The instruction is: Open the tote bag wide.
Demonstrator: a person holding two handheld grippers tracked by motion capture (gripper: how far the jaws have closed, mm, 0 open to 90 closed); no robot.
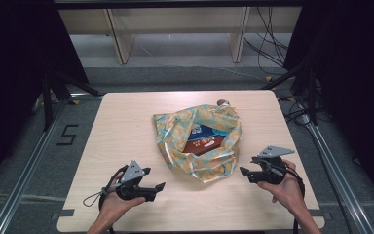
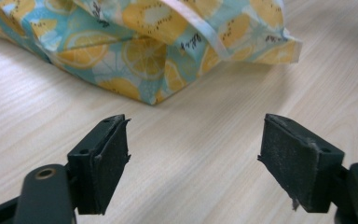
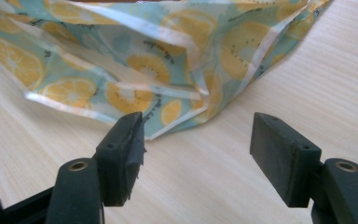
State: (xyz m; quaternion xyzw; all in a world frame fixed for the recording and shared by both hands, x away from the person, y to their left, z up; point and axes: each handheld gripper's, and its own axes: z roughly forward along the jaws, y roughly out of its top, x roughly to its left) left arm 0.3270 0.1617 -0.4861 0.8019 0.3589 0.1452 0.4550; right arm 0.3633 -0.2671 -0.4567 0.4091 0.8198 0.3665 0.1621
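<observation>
A fruit-print bag point(image 1: 200, 141) in teal and yellow lies open in the middle of the wooden table point(image 1: 126, 131). Inside it I see a blue packet point(image 1: 207, 131) and a dark red one point(image 1: 204, 145). My left gripper point(image 1: 155, 179) hovers low at the front left, a short way from the bag's near left side, jaws open and empty. My right gripper point(image 1: 246, 174) sits at the front right, pointing at the bag's near corner, also open with nothing between the pads. In the left gripper view the bag point(image 2: 144, 46) lies ahead of the jaws. In the right gripper view the bag's edge point(image 3: 158, 84) lies just beyond the left pad point(image 3: 126, 154).
A dark round knob point(image 1: 222, 103) shows at the bag's far edge. Wooden shelf legs point(image 1: 121, 41) and cables point(image 1: 268, 34) stand on the floor behind the table. Metal rails point(image 1: 29, 161) run along both sides. Bare tabletop lies around the bag.
</observation>
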